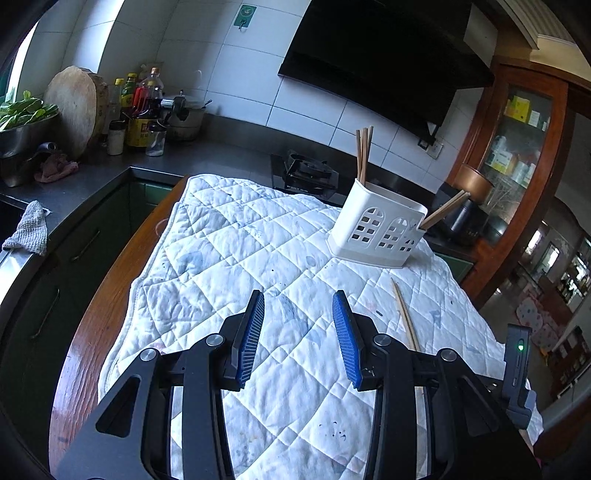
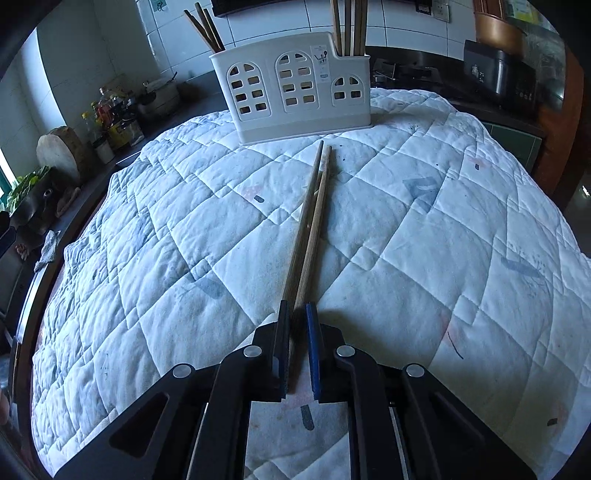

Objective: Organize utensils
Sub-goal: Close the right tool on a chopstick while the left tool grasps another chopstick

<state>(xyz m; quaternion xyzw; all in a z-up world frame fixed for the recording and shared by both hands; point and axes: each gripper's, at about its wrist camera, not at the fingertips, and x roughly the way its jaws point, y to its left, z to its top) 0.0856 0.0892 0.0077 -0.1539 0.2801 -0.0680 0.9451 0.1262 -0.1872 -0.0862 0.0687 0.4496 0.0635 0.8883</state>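
Note:
A white utensil holder (image 1: 376,229) stands on the quilted cloth at the far right; it also shows in the right wrist view (image 2: 295,88). Chopsticks stand in its end compartments (image 1: 364,153) (image 2: 349,26) (image 2: 205,26). My right gripper (image 2: 297,310) is shut on a pair of wooden chopsticks (image 2: 312,214) that point toward the holder, tips near the cloth. One of these chopsticks (image 1: 404,314) shows in the left wrist view, to the right of my left gripper (image 1: 298,299), which is open and empty above the cloth.
The white quilted cloth (image 1: 236,251) covers a wooden table (image 1: 110,295). A dark counter (image 1: 110,166) behind holds bottles (image 1: 142,110), a round chopping board (image 1: 77,107), a pot and a gas stove (image 1: 306,170). A wooden cabinet (image 1: 517,147) stands at the right.

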